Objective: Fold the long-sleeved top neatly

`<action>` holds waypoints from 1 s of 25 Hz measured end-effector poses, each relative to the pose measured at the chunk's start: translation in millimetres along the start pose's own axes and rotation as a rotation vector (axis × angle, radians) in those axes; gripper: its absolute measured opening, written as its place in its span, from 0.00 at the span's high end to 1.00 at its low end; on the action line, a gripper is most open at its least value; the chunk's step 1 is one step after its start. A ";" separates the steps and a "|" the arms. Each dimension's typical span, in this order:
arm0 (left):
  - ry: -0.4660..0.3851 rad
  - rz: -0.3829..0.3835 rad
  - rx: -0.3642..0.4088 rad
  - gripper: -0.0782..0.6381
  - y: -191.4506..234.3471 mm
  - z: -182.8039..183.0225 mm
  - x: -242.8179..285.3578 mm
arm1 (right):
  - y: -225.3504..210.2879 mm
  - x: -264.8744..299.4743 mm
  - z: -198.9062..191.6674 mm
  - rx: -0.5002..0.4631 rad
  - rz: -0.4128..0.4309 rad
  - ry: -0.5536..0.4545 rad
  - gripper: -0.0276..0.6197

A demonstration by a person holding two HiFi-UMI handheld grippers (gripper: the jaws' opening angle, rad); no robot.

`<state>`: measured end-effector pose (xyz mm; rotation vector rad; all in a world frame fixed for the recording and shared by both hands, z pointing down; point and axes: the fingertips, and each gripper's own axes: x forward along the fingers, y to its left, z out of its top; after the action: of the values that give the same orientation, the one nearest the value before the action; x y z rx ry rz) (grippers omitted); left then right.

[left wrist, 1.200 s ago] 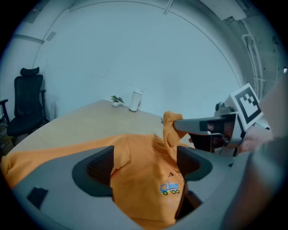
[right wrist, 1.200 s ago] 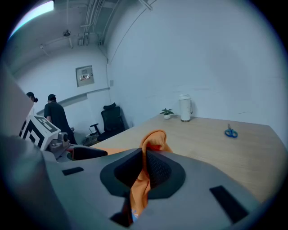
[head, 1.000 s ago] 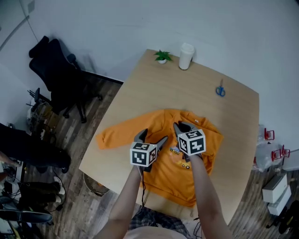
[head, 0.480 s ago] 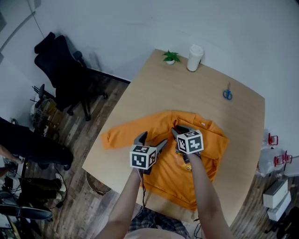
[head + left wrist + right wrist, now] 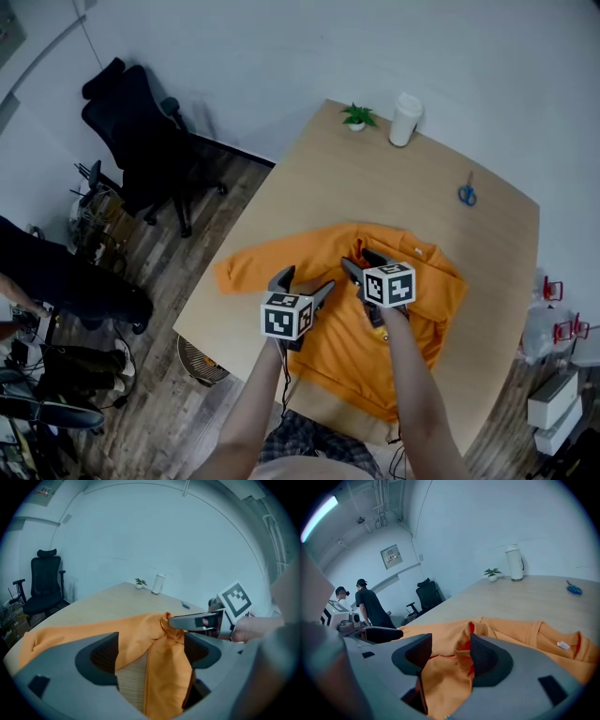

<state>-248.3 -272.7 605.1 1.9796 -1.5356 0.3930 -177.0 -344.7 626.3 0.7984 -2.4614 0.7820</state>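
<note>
An orange long-sleeved top (image 5: 427,295) lies flat on the wooden table (image 5: 319,178), its left sleeve (image 5: 246,265) stretched out toward the table's left edge. The other sleeve's cuff (image 5: 464,656) rests bunched on the chest. My right gripper (image 5: 361,261) hovers over that cuff; its jaws have just been opening, and the cuff sits loosely between them (image 5: 450,651), not pinched. My left gripper (image 5: 305,281) is open just left of it, over the top's left chest (image 5: 150,651), with nothing between its pads. In the left gripper view, the right gripper (image 5: 197,620) reaches in from the right.
Blue scissors (image 5: 467,194), a white tumbler (image 5: 405,119) and a small potted plant (image 5: 356,116) stand along the table's far side. A black office chair (image 5: 141,122) stands on the floor to the left. Two people (image 5: 370,604) stand far off.
The right gripper's jaws, shut on the cuff a second ago, now stand apart. Both grippers have shifted slightly over the top and sunk a little.
</note>
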 end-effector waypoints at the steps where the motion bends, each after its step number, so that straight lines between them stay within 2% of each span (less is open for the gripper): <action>1: -0.006 0.007 -0.008 0.28 1.4 0.2 -1.8 | 0.0 -5.8 4.3 -0.003 -0.007 -0.017 0.55; 8: -0.065 0.122 -0.075 0.28 50.7 7.3 -30.3 | 27.7 -14.8 35.5 -0.084 0.000 -0.095 0.57; 15: -0.103 0.271 -0.154 0.28 116.7 0.1 -78.2 | 86.5 20.5 48.3 -0.169 0.088 -0.086 0.58; 19: -0.099 0.339 -0.199 0.28 146.9 -12.9 -96.9 | 118.4 42.6 45.4 -0.198 0.137 -0.064 0.59; 25: -0.061 0.444 -0.261 0.36 189.9 -36.6 -109.6 | 147.1 63.1 34.5 -0.229 0.183 -0.031 0.59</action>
<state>-455.6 -194.6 623.5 1.4598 -1.9581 0.2909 -324.8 -291.7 579.7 0.5114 -2.6183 0.5371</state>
